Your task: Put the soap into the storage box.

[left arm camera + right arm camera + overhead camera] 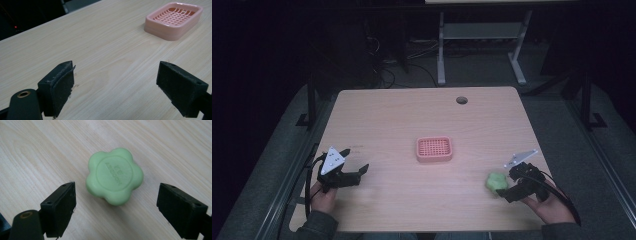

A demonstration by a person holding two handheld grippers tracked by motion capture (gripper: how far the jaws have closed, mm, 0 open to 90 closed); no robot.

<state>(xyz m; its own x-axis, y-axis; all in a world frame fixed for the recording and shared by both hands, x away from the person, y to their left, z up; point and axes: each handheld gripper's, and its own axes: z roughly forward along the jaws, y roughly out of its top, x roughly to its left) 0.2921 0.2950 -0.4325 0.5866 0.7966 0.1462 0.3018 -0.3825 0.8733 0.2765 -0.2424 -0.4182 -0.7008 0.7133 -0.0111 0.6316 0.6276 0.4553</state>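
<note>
A green flower-shaped soap (497, 183) (114, 176) lies flat on the wooden table (412, 120) at the front right. My right gripper (508, 186) (116, 208) is open just behind it, its jaws standing wide on either side of the soap without touching it. A pink soap dish (434, 149) (174, 20) with a grid bottom sits near the table's middle. At the front left my left gripper (354, 162) (115, 88) is open and holds nothing, pointing toward the dish from a distance.
A round cable hole (461, 100) is in the table near its far edge. Beyond the table stand the legs of a white desk frame (441, 50) and loose cables (384, 60) on the dark floor.
</note>
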